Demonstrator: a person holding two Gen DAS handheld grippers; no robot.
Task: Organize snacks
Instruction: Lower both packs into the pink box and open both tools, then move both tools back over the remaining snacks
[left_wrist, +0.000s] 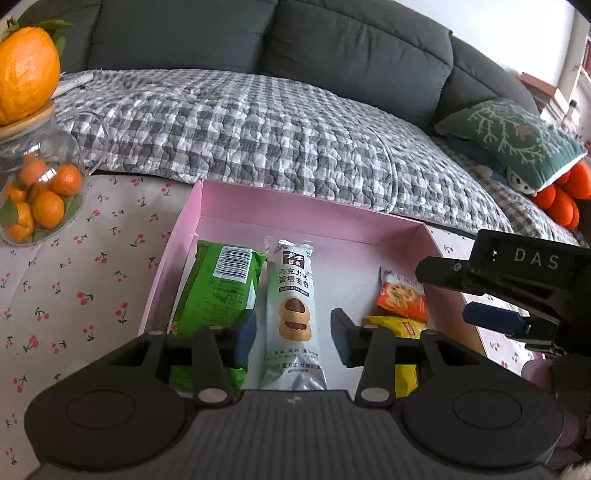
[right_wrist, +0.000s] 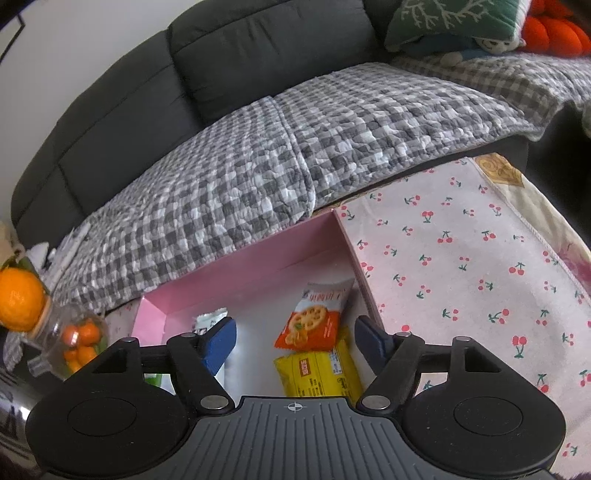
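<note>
A shallow pink box (left_wrist: 173, 236) on the table holds four snack packs. A green pack (left_wrist: 218, 295) and a white cookie pack (left_wrist: 293, 295) lie side by side on its left. An orange cracker pack (left_wrist: 402, 295) and a yellow pack (left_wrist: 402, 328) lie on its right. My left gripper (left_wrist: 293, 339) is open and straddles the white pack's near end, its pads clear of the wrapper. My right gripper (right_wrist: 295, 341) is open over the orange pack (right_wrist: 310, 325) and the yellow pack (right_wrist: 321, 373), touching neither. In the left wrist view the right gripper (left_wrist: 469, 295) comes in from the right.
A cherry-print cloth (left_wrist: 74, 277) covers the table. A glass jar of mandarins (left_wrist: 37, 192) stands at the left with a large orange (left_wrist: 26, 70) on its lid. Behind the box runs a grey sofa with a checked quilt (left_wrist: 258, 129) and a green cushion (left_wrist: 509, 140).
</note>
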